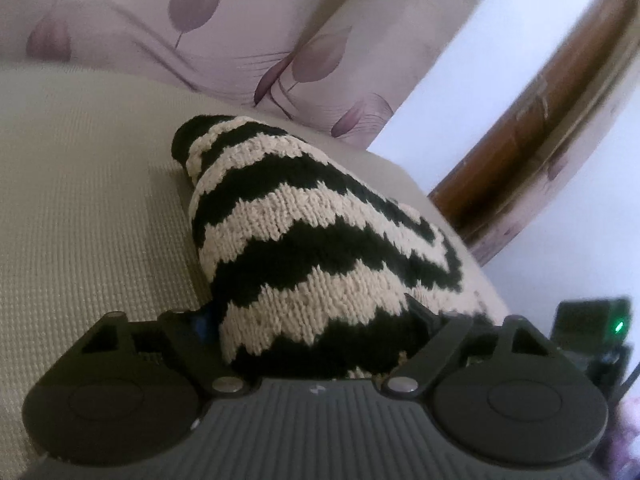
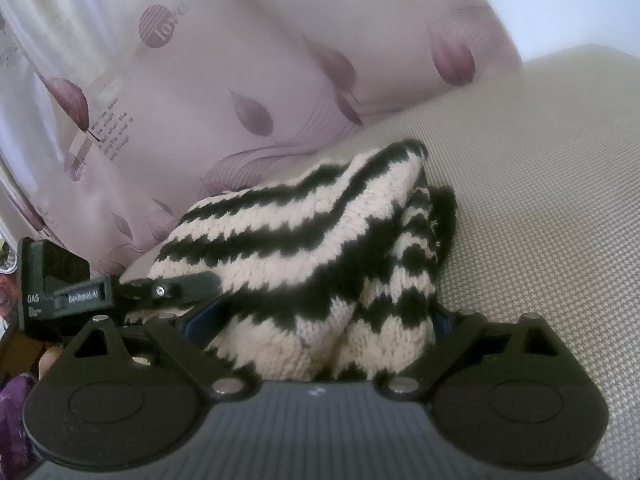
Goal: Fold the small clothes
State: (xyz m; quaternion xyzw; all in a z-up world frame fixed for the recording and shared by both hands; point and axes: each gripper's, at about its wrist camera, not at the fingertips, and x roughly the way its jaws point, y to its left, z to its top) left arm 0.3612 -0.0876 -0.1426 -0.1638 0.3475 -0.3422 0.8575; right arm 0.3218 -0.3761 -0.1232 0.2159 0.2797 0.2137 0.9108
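Note:
A black-and-cream zigzag knitted garment (image 1: pixel 304 216) lies bunched on a beige woven surface (image 1: pixel 80 200). In the left wrist view it fills the whole gap of my left gripper (image 1: pixel 316 312) and hides the fingertips; the jaws stand wide, closed on the thick bundle. In the right wrist view the same garment (image 2: pixel 280 232) is tented up in folds, and its near end is squeezed between the wide jaws of my right gripper (image 2: pixel 320 316). From the left, one of the left gripper's fingers (image 2: pixel 176 286) lies along the garment's lower edge, with cloth above and below it.
Pale floral fabric (image 2: pixel 240 80) with purple leaves rises behind the beige surface (image 2: pixel 540 200). A brown wooden frame (image 1: pixel 540 120) stands at the right. A black unit with a green light (image 1: pixel 592 320) sits at the right edge. Purple clutter (image 2: pixel 16 408) lies low on the left.

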